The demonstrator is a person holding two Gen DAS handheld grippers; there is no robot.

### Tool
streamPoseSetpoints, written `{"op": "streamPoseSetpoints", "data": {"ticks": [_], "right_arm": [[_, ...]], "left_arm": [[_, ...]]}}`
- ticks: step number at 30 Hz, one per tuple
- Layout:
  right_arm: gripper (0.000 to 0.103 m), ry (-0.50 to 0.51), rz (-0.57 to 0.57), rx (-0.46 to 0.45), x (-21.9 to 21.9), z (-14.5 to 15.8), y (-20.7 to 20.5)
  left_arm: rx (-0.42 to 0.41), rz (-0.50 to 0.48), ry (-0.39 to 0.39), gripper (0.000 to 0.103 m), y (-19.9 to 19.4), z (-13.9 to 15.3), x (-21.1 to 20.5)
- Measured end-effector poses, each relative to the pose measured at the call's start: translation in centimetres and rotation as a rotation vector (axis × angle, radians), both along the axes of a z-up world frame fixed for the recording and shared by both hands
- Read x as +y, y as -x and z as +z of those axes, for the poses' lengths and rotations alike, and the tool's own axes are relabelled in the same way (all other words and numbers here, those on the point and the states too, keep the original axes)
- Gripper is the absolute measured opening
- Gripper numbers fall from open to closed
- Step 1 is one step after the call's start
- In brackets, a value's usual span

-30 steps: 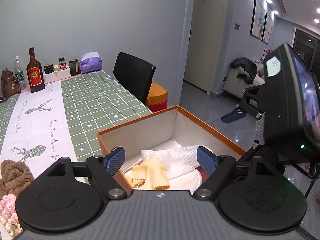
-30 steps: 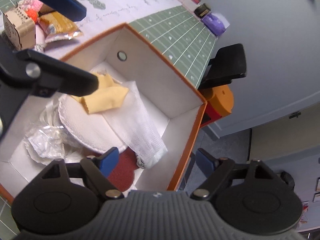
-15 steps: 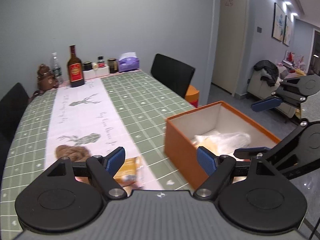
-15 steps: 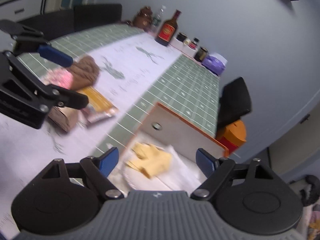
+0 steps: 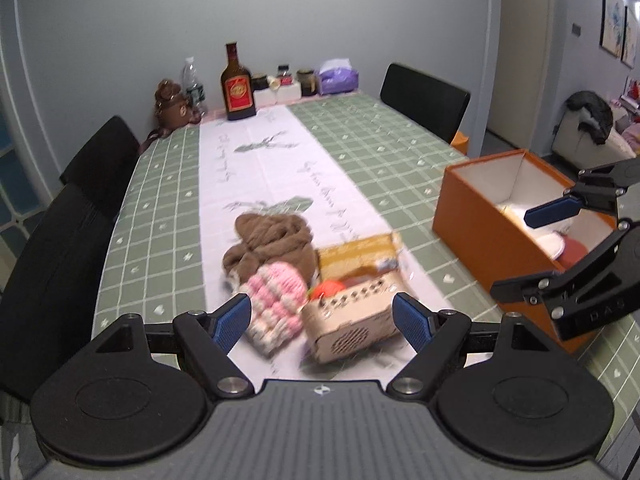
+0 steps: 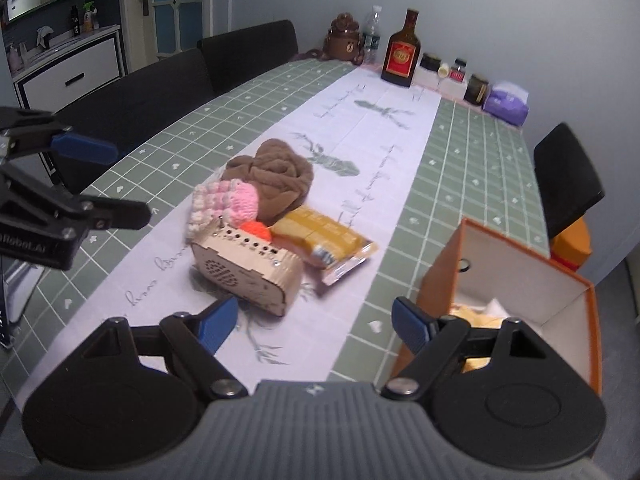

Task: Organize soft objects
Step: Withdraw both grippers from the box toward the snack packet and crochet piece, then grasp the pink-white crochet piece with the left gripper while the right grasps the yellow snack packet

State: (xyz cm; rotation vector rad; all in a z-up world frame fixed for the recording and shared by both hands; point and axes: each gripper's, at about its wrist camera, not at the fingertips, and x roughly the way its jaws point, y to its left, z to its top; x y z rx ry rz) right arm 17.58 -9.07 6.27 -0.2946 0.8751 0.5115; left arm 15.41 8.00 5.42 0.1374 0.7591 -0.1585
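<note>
A crumpled brown towel lies on the white runner, with a pink knitted piece against it and a small orange object beside that. An orange box at the table's right edge holds white and yellow cloths. My left gripper is open and empty, just short of the pink piece. My right gripper is open and empty, near the box's left wall.
A beige perforated box and a yellow snack packet lie by the soft things. A brown bottle, jars, a purple tissue pack and a bear figure stand at the far end. Black chairs line both sides.
Both grippers have pulled back from over the orange box and swung left toward the pile on the runner. Both stayed open and empty.
</note>
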Motion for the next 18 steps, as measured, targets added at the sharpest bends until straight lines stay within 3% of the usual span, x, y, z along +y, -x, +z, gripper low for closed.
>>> {"op": "streamPoseSetpoints", "data": {"ticks": [10,18], "right_arm": [[0.083,0.02,0.027,0.053,3.1,-0.5,-2.4],[0.083,0.132,0.114,0.011,4.2,-0.6,-6.2]], "left_arm": [[0.092,-0.055,-0.04,0.094,-2.2,-1.0,3.6],[0.185,-0.204,-0.181,0.092,-5.9,-1.2,5.4]]}}
